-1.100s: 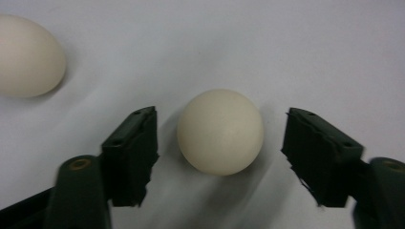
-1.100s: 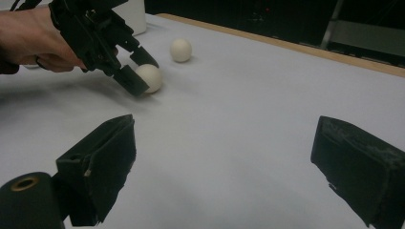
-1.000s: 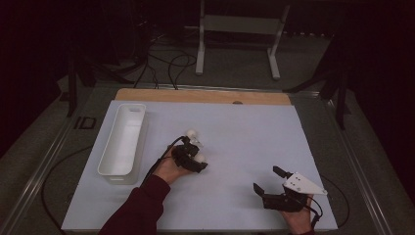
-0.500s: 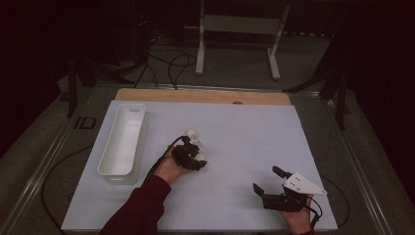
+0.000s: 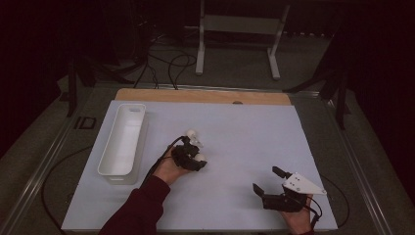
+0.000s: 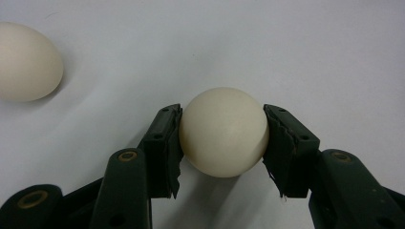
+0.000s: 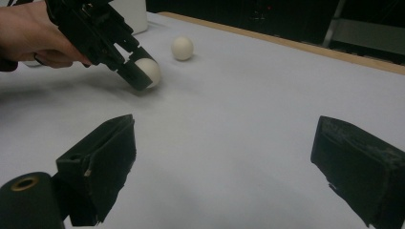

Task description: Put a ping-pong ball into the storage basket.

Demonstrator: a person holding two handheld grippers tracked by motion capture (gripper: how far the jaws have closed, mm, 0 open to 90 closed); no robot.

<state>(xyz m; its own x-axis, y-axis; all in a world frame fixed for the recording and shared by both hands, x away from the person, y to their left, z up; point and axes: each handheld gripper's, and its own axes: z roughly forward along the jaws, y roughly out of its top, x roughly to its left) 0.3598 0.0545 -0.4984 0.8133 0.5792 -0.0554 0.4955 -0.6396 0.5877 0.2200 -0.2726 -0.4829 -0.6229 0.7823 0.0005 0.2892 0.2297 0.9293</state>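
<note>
Left gripper view, looking along the jaws: the left gripper point(image 6: 222, 143) is clamped on a cream-white smooth ball point(image 6: 223, 132), one black padded jaw pressed to each flank, with the ball low over or resting on the white table sheet point(image 6: 286, 47); contact beneath it cannot be told. A second cream-white ball point(image 6: 26, 62) lies on the sheet ahead of the jaws and to their left, well apart from the held one. In the high view the left gripper point(image 5: 193, 155) sits near the middle of the sheet, the second ball point(image 5: 191, 133) just beyond it and a long white plastic tray point(image 5: 113, 169) off to its left, its interior bare as far as can be seen. The right gripper point(image 5: 268, 182), with its jaws spread wide apart and holding nothing, rests near the sheet's near edge, well to the right of the other. In the right gripper view the clamped ball point(image 7: 149, 71) lies ahead of those open jaws and to their left, the free ball point(image 7: 182, 48) farther on. Judged from this layout, the work is at an early stage: one ball is grasped but not yet carried anywhere, the other is untouched, and the tray is the likely destination for both. No brand, label or legible writing appears on the balls, tray, sheet or grippers.
</note>
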